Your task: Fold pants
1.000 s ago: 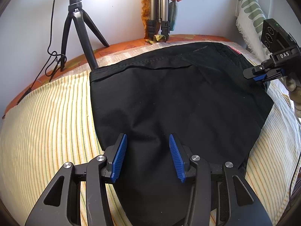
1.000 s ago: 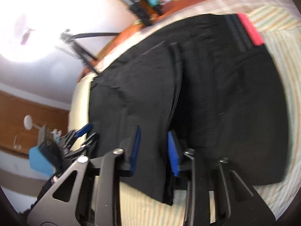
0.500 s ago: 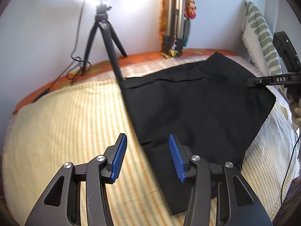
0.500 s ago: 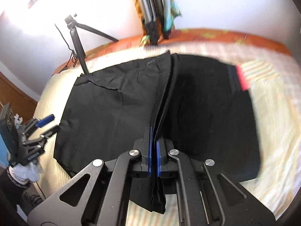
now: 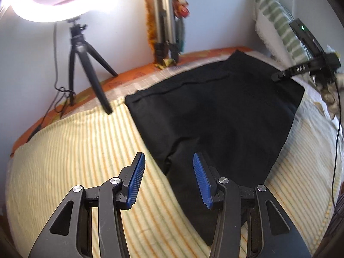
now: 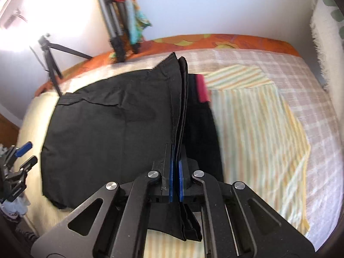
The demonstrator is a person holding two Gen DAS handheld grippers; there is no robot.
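Observation:
Black pants (image 5: 215, 116) lie folded on a striped yellow bedsheet (image 5: 75, 150). My left gripper (image 5: 168, 173) is open and empty, just above the pants' near left edge. My right gripper (image 6: 175, 167) is shut on a raised edge of the pants (image 6: 107, 129), lifting several layers of cloth off the bed. A pink waistband patch (image 6: 202, 87) shows behind the lifted fold. The right gripper also shows in the left wrist view (image 5: 277, 77) at the pants' far right corner. The left gripper shows in the right wrist view (image 6: 26, 152) at the left.
A black tripod (image 5: 86, 64) with a ring light (image 5: 53, 2) stands at the bed's far left. A second tripod (image 5: 165, 28) stands against the wall. A striped pillow (image 5: 277, 25) is at the right. An orange blanket (image 6: 215, 40) borders the far edge.
My right gripper closed on the pants' edge and lifted it, pulling the cloth leftward over itself. My left gripper drew back to the left off the pants, still open.

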